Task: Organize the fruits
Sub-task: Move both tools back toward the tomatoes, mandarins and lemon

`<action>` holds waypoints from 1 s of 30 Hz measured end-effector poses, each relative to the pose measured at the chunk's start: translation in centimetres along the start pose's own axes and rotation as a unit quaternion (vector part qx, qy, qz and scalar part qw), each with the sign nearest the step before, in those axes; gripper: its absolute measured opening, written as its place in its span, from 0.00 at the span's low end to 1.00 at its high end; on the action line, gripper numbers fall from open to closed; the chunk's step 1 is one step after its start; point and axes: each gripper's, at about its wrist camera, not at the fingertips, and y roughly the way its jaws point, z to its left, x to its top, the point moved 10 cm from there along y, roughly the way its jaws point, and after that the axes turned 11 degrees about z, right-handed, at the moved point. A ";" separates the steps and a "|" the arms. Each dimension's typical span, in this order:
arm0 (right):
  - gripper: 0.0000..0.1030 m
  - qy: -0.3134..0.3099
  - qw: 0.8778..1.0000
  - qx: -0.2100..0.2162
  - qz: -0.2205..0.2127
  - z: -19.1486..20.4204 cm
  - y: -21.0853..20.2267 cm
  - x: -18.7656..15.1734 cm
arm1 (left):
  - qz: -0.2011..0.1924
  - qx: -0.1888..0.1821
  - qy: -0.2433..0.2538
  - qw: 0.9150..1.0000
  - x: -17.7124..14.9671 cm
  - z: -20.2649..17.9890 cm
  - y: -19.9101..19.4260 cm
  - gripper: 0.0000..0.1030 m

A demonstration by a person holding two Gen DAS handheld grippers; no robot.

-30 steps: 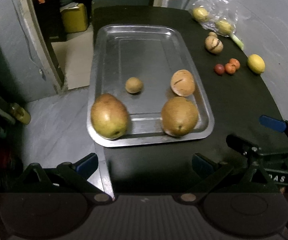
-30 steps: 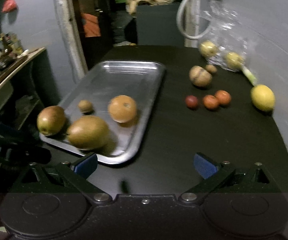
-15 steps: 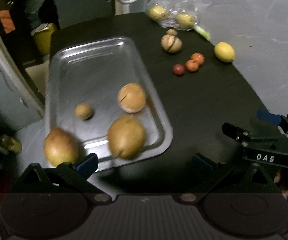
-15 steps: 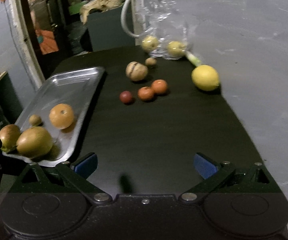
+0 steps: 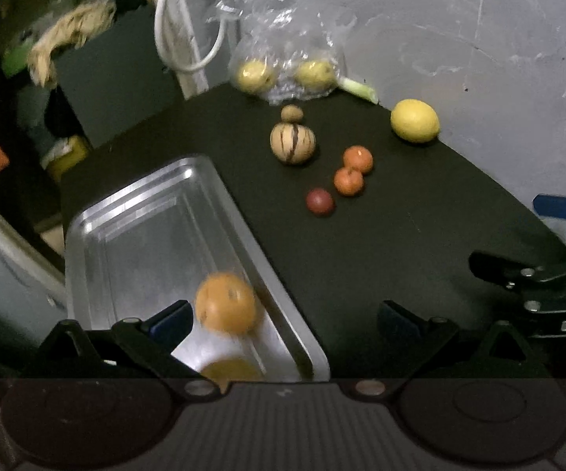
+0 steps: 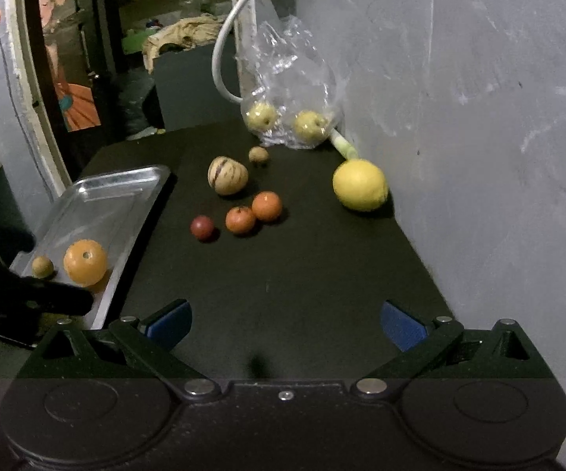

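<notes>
A metal tray (image 5: pixel 133 235) (image 6: pixel 102 196) lies on the left of the black table and holds an orange fruit (image 5: pixel 226 308) (image 6: pixel 85 262) and a small brown fruit (image 6: pixel 42 266). Loose on the table are a striped melon (image 5: pixel 292 143) (image 6: pixel 227 176), two small orange fruits (image 5: pixel 348 181) (image 6: pixel 267 206), a dark red fruit (image 5: pixel 320 201) (image 6: pixel 202 227), a lemon (image 5: pixel 415 120) (image 6: pixel 359 184) and a small brown nut-like fruit (image 5: pixel 292 113) (image 6: pixel 258 154). My left gripper (image 5: pixel 283 325) is open over the tray's near corner. My right gripper (image 6: pixel 284 324) is open and empty over bare table.
A clear plastic bag (image 5: pixel 283 62) (image 6: pixel 290 98) with two yellow-green fruits leans on the grey wall (image 6: pixel 479 117) at the table's far end, a green stalk beside it. A white cable (image 5: pixel 181 19) hangs behind. The right gripper's body (image 5: pixel 537 274) shows at the left wrist view's right edge.
Both grippers have swung to the right, toward the loose fruits by the wall. The tray has slid to the left of both views; the two large pears have dropped out of sight.
</notes>
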 end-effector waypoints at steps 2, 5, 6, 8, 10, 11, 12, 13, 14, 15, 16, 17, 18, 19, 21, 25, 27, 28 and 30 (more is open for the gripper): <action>0.99 -0.001 1.000 0.005 -0.004 -0.1 0.3 1.1 | -0.008 0.011 0.015 1.000 1.1 -0.2 0.5 0.99; 0.99 0.006 1.000 0.008 -0.006 -0.3 1.1 2.8 | -0.021 0.024 0.046 0.998 2.8 -0.5 1.3 0.99; 0.99 0.010 1.000 0.010 -0.007 -0.4 1.5 3.4 | -0.024 0.030 0.057 0.998 3.3 -0.7 1.7 0.99; 0.99 0.019 1.000 0.018 -0.003 -0.5 2.3 4.4 | -0.026 0.039 0.076 0.996 4.1 -0.9 2.4 0.99; 0.99 0.031 0.999 0.029 0.007 -0.6 3.2 5.1 | -0.030 0.044 0.093 0.994 4.9 -1.1 3.1 0.99; 0.99 0.035 0.999 0.033 0.010 -0.7 3.5 5.2 | -0.031 0.047 0.101 0.993 5.3 -1.3 3.5 0.99; 0.99 0.038 0.999 0.036 0.014 -0.7 3.9 5.4 | -0.034 0.050 0.108 0.992 5.6 -1.4 3.8 0.99; 0.99 0.038 0.998 0.037 0.017 -0.7 4.1 5.4 | -0.037 0.052 0.116 0.991 5.9 -1.5 4.1 0.99; 0.99 0.039 0.998 0.039 0.022 -0.7 4.5 5.5 | -0.039 0.053 0.123 0.990 6.2 -1.7 4.4 0.99; 0.99 0.040 0.998 0.041 0.026 -0.8 4.8 5.5 | -0.039 0.054 0.131 0.989 6.4 -1.9 4.8 0.99; 0.99 0.043 0.998 0.045 0.030 -0.7 5.1 5.5 | -0.039 0.055 0.138 0.988 6.6 -2.1 5.1 0.99; 0.99 0.046 0.997 0.050 0.034 -0.7 5.5 5.6 | -0.039 0.055 0.146 0.987 6.7 -2.2 5.5 0.99; 0.99 0.050 0.997 0.054 0.036 -0.7 5.7 5.7 | -0.039 0.055 0.151 0.986 6.8 -2.4 5.8 0.99; 0.99 0.054 0.996 0.060 0.039 -0.6 6.0 5.8 | -0.039 0.056 0.156 0.985 6.9 -2.6 6.0 0.99; 0.99 0.070 0.994 0.075 0.048 -0.7 6.6 6.3 | -0.038 0.056 0.163 0.984 7.0 -2.9 6.6 0.99; 0.95 0.102 0.988 0.094 0.063 -1.0 7.9 7.4 | -0.039 0.053 0.168 0.984 7.3 -3.6 7.5 0.98; 0.92 0.107 0.987 0.098 0.066 -1.0 8.5 7.9 | -0.042 0.051 0.168 0.984 7.6 -3.7 7.7 0.96; 0.89 0.108 0.987 0.099 0.067 -1.1 8.7 8.1 | -0.042 0.049 0.168 0.984 7.7 -3.8 7.8 0.95; 0.86 0.108 0.987 0.099 0.068 -1.0 9.2 8.6 | -0.044 0.044 0.165 0.984 7.9 -3.9 8.0 0.91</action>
